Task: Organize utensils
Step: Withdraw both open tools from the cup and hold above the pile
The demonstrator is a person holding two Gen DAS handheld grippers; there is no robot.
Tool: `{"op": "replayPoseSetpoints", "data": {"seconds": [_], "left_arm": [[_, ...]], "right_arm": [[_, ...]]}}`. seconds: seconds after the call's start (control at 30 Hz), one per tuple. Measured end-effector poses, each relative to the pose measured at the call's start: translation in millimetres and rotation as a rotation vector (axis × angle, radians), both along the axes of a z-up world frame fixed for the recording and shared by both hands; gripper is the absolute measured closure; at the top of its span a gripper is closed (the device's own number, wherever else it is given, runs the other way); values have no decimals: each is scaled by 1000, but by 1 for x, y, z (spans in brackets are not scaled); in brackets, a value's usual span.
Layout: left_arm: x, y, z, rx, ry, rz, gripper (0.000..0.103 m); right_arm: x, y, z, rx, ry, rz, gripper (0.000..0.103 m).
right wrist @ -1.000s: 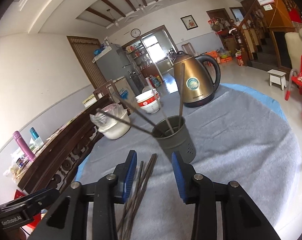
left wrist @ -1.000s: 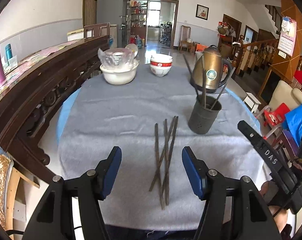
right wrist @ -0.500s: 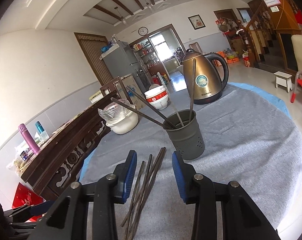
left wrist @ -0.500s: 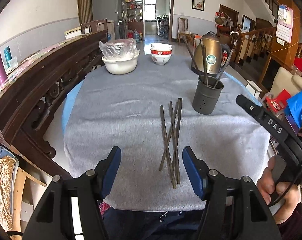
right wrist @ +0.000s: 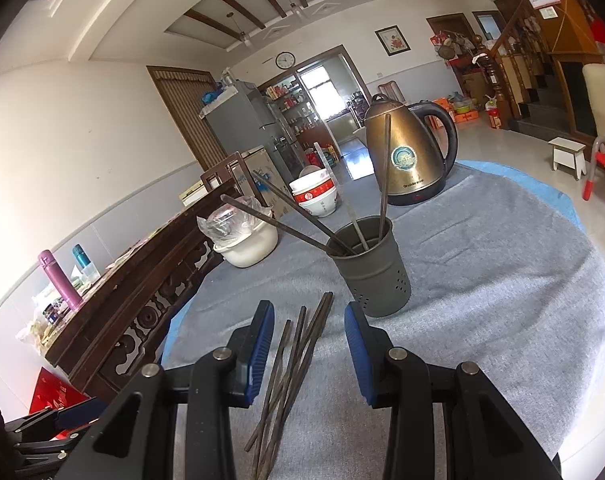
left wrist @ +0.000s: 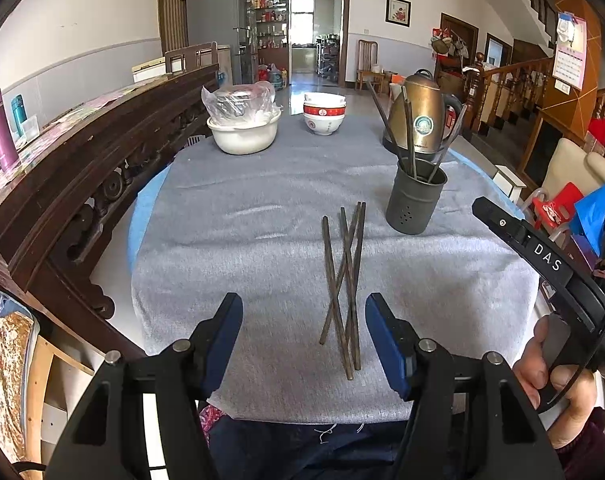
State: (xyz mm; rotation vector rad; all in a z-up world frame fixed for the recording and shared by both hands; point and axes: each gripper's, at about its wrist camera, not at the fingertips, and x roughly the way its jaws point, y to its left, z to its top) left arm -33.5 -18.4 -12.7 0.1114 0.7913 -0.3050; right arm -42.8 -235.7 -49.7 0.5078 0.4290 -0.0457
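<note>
On the grey cloth [left wrist: 238,240] of the round table lie four dark chopsticks [left wrist: 344,284], loosely crossed over each other, near the table edge closest to the person. At about 1 o'clock from them, just beside their far tips, stands the dark metal holder [left wrist: 414,200], upright, with four more chopsticks leaning inside it. Behind the holder, at 12 o'clock, is the brass kettle [left wrist: 420,120]. At 11 o'clock, far from the loose chopsticks, stand the stacked red-and-white bowls [left wrist: 324,116] and the white basin [left wrist: 244,134] with a plastic bag in it. The left gripper [left wrist: 302,340] is released, its blue pads wide apart and holding nothing, above the near edge of the cloth. The right gripper [right wrist: 308,352] is also released and empty; in the right wrist view the loose chopsticks [right wrist: 292,364] appear between its fingers, and the holder [right wrist: 368,266] stands at 1 o'clock from it.
</note>
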Motion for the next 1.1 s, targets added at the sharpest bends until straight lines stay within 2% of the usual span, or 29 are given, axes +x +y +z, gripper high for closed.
{"op": "replayPoseSetpoints", "data": {"seconds": [0.57,1.1], "left_arm": [[-2,-3,-3,14,-4,5,38],[4,0,-15,22,29,30,38]], "right_arm": [[-8,-9,-1,9,-8,-11,62],[-4,0,-6,-4,21,16,62]]}}
